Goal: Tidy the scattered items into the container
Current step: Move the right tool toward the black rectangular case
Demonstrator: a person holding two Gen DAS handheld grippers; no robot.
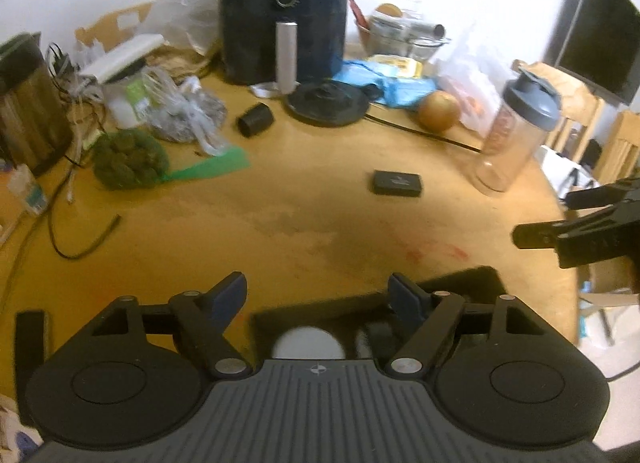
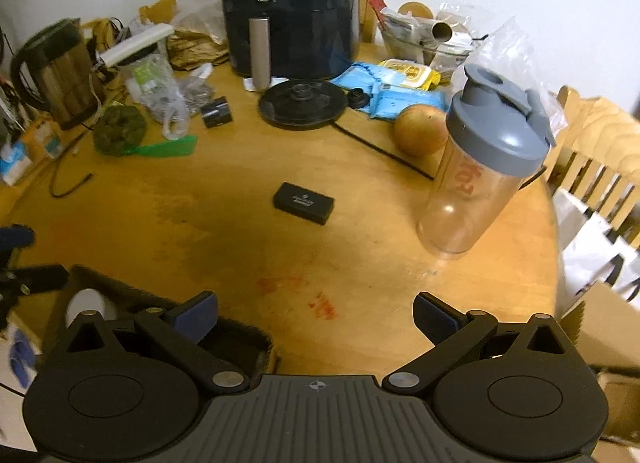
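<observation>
Container (image 1: pixel 460 283) first: it's a dark felt-looking bin sitting at the near edge of the round wooden table (image 1: pixel 300 203), right under my left gripper (image 1: pixel 318 295). From the left wrist cam the bin's opening sits between and just beyond the fingertips, and I can see a white rounded thing (image 1: pixel 308 343) already lying inside, plus something darker next to it that I can't make out. Left gripper's jaws are spread apart with nothing between the pads.

Right gripper (image 2: pixel 316 315) is also wide open and empty, hanging over bare tabletop near some red smears (image 2: pixel 320 303). In that view the bin (image 2: pixel 120 291) is off to its lower left, partly hidden behind the left finger.

Scattered stuff I can spot: a small flat black case (image 2: pixel 304 203) lying out in the middle of the table, well ahead of both grippers and apart from the bin. A clear shaker bottle (image 2: pixel 480 167) with a grey lid stands upright to the right of it, an onion (image 2: pixel 420 131) just behind that. Further back there's a black air fryer (image 2: pixel 288 11), a black round lid (image 2: pixel 302 103), and a small black cylinder (image 1: pixel 256 119) on its side.
</observation>
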